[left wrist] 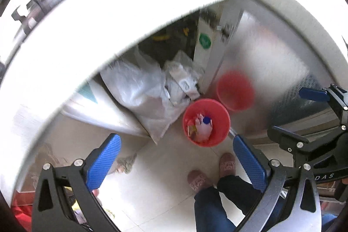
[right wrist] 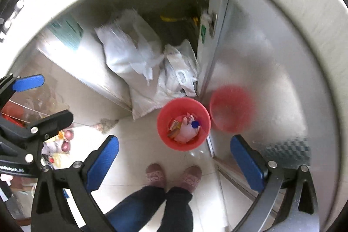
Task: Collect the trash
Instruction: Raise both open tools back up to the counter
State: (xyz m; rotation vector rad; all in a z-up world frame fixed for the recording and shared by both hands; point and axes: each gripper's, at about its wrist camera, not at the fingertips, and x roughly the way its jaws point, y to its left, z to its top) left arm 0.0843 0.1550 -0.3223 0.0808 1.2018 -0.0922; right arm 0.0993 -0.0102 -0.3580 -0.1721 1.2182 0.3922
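Observation:
A red trash bin (left wrist: 206, 122) (right wrist: 183, 123) stands on the pale tiled floor below both grippers. Inside it lie crumpled white paper, a wrapper and a bottle with a blue cap (left wrist: 206, 120) (right wrist: 195, 124). My left gripper (left wrist: 176, 160) hangs high above the floor, open, with nothing between its blue pads. My right gripper (right wrist: 174, 161) is also open and empty, well above the bin. The right gripper also shows at the right edge of the left wrist view, and the left gripper at the left edge of the right wrist view.
White plastic bags (left wrist: 150, 88) (right wrist: 148, 62) are piled behind the bin under a white counter (left wrist: 108, 21). A shiny metal door (left wrist: 256, 71) on the right mirrors the bin. A person's two feet (right wrist: 171, 175) stand just before the bin. A crumpled scrap (right wrist: 106, 123) lies on the floor.

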